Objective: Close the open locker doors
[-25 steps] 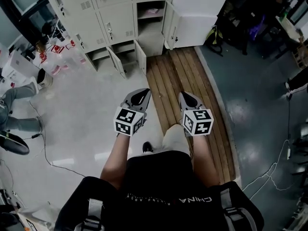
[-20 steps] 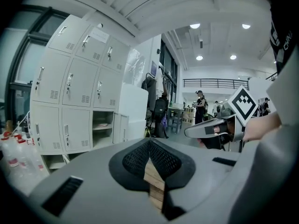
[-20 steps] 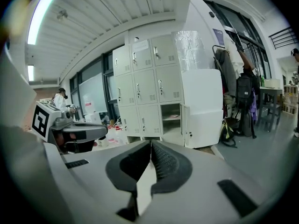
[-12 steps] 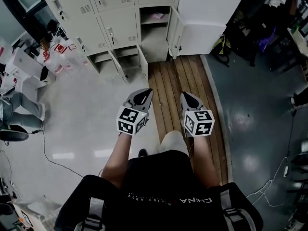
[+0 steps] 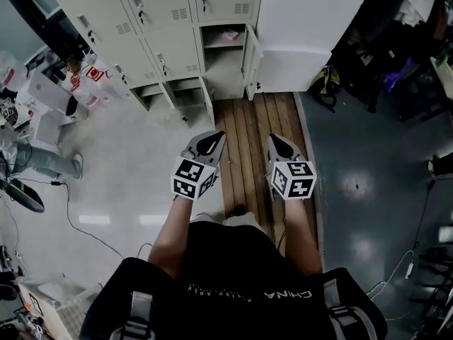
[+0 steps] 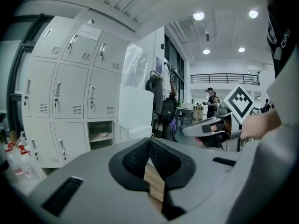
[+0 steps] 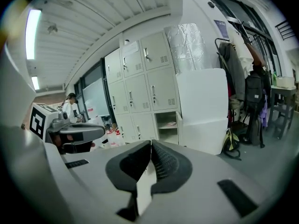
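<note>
Open locker door (image 5: 250,61) sat top centre of the head view, dead ahead and well apart from both grippers. It was swung out toward the person with its free edge upright. Right gripper (image 5: 275,143) was nearer that one. The low doors (image 5: 207,96) stood ajar by the floor, up and left of it, closer to the left gripper (image 5: 209,139). Both grippers were held side by side, level over the wooden planks (image 5: 248,129) and pointing at the lockers (image 5: 177,20). Jaws on both were pressed together, nothing in them.

Floor (image 5: 127,154): pale grey on the left, dark and glossy on the right.
Wooden slats (image 5: 249,119): laid before the lockers (image 5: 170,44).
Cable (image 5: 68,207): trails over the pale part.
</note>
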Demonstrator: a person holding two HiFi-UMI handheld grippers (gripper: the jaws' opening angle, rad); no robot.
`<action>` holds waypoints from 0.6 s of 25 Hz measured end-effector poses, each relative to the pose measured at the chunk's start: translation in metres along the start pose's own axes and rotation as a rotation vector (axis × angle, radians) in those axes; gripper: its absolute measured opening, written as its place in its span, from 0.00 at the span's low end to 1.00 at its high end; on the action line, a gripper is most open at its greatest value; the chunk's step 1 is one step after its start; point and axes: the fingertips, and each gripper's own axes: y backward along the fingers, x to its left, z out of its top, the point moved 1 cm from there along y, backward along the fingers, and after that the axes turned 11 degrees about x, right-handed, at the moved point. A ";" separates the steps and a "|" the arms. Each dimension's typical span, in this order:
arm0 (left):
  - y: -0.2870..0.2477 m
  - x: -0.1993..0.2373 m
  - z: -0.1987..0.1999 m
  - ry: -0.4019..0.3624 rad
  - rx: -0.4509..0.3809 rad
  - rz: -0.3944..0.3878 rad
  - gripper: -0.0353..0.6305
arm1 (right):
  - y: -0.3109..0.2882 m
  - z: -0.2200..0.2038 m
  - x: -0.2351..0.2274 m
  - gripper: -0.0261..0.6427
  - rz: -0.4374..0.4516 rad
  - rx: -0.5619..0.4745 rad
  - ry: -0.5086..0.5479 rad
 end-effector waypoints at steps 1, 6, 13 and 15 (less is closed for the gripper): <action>-0.001 -0.001 0.008 0.002 -0.004 0.005 0.08 | 0.002 0.006 -0.004 0.08 0.006 -0.001 0.000; -0.013 0.009 0.021 0.027 0.006 0.034 0.08 | -0.007 0.023 -0.012 0.08 0.036 0.004 0.011; -0.046 0.047 0.025 0.047 0.003 0.049 0.08 | -0.043 0.038 -0.033 0.08 0.030 0.023 -0.004; -0.061 0.062 0.029 0.064 0.003 0.047 0.08 | -0.055 0.049 -0.038 0.08 0.023 0.033 0.023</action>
